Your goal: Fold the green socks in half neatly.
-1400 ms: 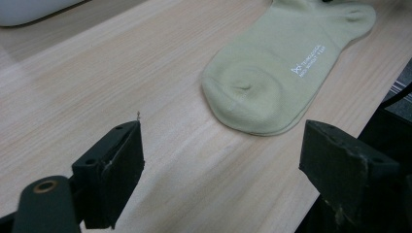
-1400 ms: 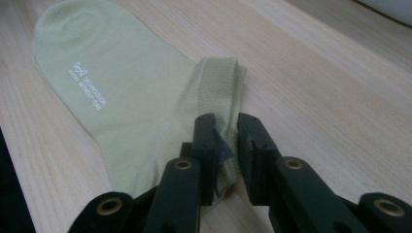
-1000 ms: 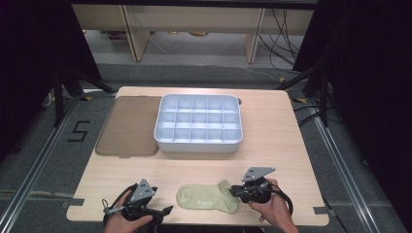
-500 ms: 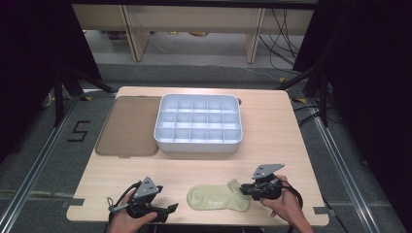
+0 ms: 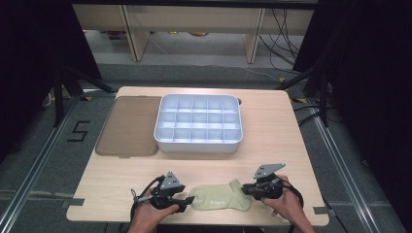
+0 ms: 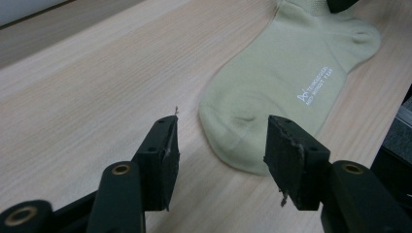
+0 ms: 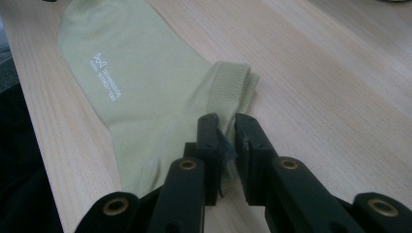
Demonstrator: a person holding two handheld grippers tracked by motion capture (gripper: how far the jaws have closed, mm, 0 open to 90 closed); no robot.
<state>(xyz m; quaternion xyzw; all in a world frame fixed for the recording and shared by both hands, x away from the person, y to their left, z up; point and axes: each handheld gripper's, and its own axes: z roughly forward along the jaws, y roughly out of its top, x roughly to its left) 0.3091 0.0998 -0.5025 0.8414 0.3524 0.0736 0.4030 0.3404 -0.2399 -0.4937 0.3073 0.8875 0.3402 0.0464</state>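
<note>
A pale green sock (image 5: 219, 197) lies flat near the front edge of the wooden table (image 5: 272, 121), between the two hands. The left gripper (image 6: 221, 145) sits at the toe end, jaws spread wide, the toe lying just ahead between them, nothing gripped. The right gripper (image 7: 226, 131) is at the cuff end, jaws nearly closed with a narrow gap, apparently pinching the sock's edge. Further back stands a white compartment tray (image 5: 198, 124) with a brown lid (image 5: 128, 126) beside it

Pale green sock (image 5: 219, 197) — flat on the table's near edge (white lettering up) — cuff rightward.
</note>
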